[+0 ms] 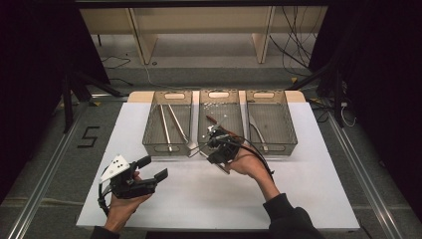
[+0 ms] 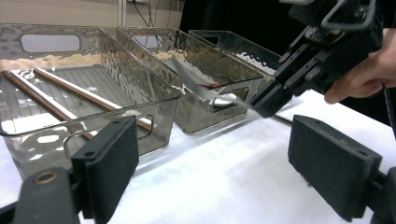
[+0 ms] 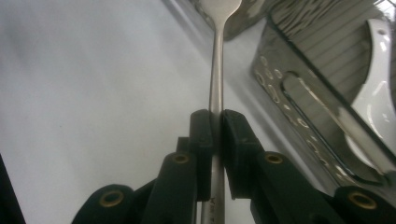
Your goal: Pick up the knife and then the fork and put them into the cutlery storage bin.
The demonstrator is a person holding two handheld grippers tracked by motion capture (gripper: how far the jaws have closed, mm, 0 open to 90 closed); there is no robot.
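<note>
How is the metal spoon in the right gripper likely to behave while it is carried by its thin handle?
The spoon looks like polished metal, so it is probably stiff and will not droop. Its smooth, narrow handle may slip or pivot between the right gripper's pads, since they pinch it well behind the bowl. Being slim, it is likely light.

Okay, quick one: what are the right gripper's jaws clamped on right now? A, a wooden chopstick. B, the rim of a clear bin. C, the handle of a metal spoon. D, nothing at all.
C: in the right gripper view the right gripper has its jaws pressed shut on the thin metal handle of a spoon, whose bowl points away toward the clear bins.
</note>
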